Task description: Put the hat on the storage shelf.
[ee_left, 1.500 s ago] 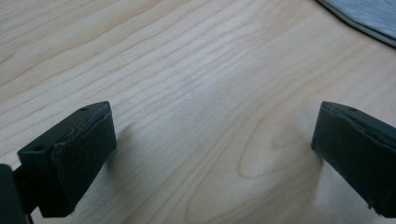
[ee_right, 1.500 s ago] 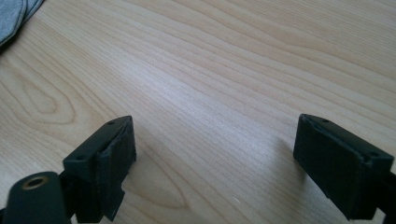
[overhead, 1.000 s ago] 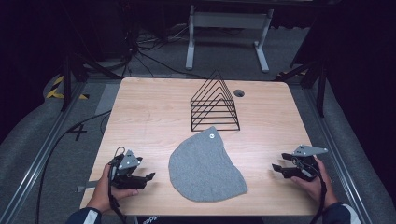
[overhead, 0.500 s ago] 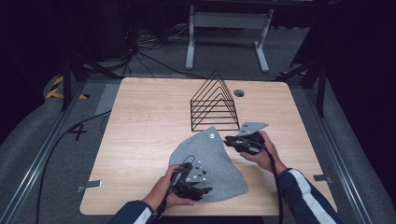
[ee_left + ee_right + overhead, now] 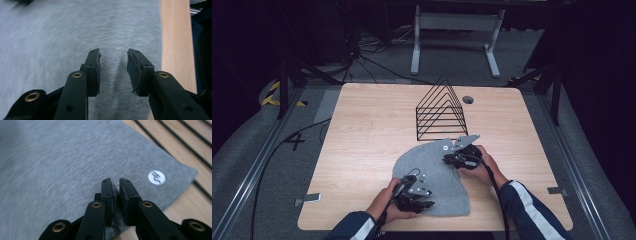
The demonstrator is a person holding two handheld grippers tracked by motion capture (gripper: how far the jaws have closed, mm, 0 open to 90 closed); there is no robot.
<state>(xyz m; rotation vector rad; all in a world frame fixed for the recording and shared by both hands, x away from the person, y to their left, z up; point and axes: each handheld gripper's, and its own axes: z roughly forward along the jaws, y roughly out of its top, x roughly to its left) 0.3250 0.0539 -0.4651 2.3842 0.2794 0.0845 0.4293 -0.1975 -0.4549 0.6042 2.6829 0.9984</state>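
I am looking down at a grey cloth (image 5: pixel 434 172) lying flat on the near middle of the wooden table (image 5: pixel 362 130), just in front of the black wire rack (image 5: pixel 439 112). The cloth is looking soft and heathered, rounded along its edges and tapering to a blunt corner that is carrying a small round white logo (image 5: pixel 156 177). My right gripper (image 5: pixel 451 159) is sitting at that far corner, its jaws nearly together and pinching a small ridge of the fabric. My left gripper (image 5: pixel 424 202) is resting on the near edge; its jaws have just been closing, now standing narrowly apart with a low fold of cloth rising between them, the pads not yet pressing it.
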